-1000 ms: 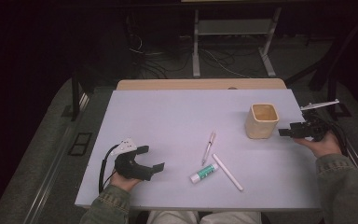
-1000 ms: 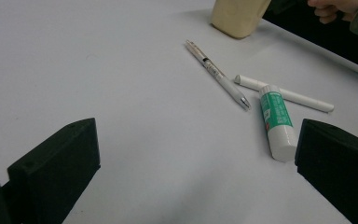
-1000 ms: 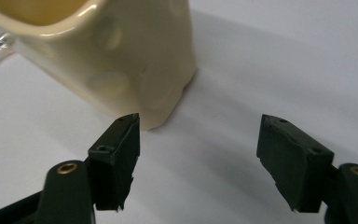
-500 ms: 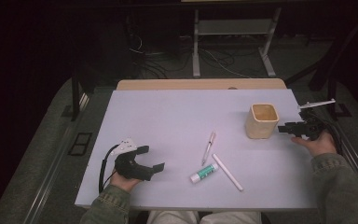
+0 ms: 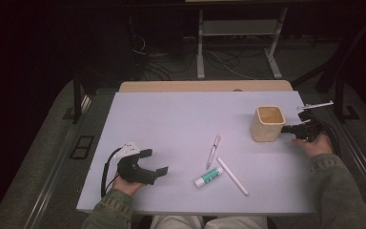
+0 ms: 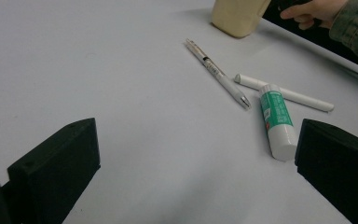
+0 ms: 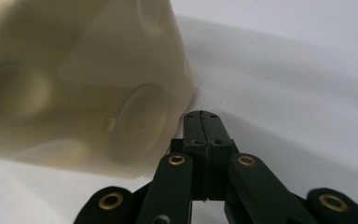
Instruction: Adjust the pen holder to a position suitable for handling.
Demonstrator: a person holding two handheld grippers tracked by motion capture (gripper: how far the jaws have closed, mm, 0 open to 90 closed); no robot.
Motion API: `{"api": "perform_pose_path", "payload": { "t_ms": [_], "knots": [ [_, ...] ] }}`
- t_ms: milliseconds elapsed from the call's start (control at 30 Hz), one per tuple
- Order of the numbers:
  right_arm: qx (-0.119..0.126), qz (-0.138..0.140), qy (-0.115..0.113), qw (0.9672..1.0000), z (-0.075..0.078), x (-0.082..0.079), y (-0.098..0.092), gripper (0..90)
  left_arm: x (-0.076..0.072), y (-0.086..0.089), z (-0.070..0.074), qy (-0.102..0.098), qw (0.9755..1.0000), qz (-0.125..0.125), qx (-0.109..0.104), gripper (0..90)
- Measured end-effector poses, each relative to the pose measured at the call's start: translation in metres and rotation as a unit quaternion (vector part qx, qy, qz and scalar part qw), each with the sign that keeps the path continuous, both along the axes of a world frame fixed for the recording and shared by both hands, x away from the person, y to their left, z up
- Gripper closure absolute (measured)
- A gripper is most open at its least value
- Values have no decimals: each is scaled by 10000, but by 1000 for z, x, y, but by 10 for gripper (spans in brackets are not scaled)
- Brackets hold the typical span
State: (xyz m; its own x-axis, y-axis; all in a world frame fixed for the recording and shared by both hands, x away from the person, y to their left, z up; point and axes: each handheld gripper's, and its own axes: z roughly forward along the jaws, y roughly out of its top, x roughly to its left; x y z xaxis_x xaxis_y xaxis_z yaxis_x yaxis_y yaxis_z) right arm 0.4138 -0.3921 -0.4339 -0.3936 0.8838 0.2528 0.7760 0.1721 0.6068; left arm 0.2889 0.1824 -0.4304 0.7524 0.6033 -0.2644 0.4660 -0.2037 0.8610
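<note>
From the high view we see the right gripper just beside the cream cup at the table's right side. The left gripper rests near the front left. The left gripper view shows its jaws spread wide, nothing between them — a pen and glue stick beyond. In the right gripper view the jaws have just been closing and now meet, empty — tips close by the cup's lower corner.
</note>
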Motion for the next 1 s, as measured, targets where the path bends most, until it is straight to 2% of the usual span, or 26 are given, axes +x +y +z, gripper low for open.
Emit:
{"api": "perform_pose_path", "payload": {
  "t_ms": [200, 500, 667, 1000],
  "knots": [
    [33, -37, 56, 10000, -11, 6, 2, 894, 0, 0, 0, 1, 10000, -8, 5, 0],
    [310, -68, 8, 9995, -15, 9, 5, 894, 0, 0, 0, 0, 10000, -8, 8, 0],
    [300, -132, 103, 9994, -16, 8, 6, 894, 0, -1, 0, 12, 10000, -24, 28, 0],
    [224, -116, 81, 9996, -13, 5, 8, 895, 0, -1, 0, 11, 10000, -27, 33, 0]
  ]
}}
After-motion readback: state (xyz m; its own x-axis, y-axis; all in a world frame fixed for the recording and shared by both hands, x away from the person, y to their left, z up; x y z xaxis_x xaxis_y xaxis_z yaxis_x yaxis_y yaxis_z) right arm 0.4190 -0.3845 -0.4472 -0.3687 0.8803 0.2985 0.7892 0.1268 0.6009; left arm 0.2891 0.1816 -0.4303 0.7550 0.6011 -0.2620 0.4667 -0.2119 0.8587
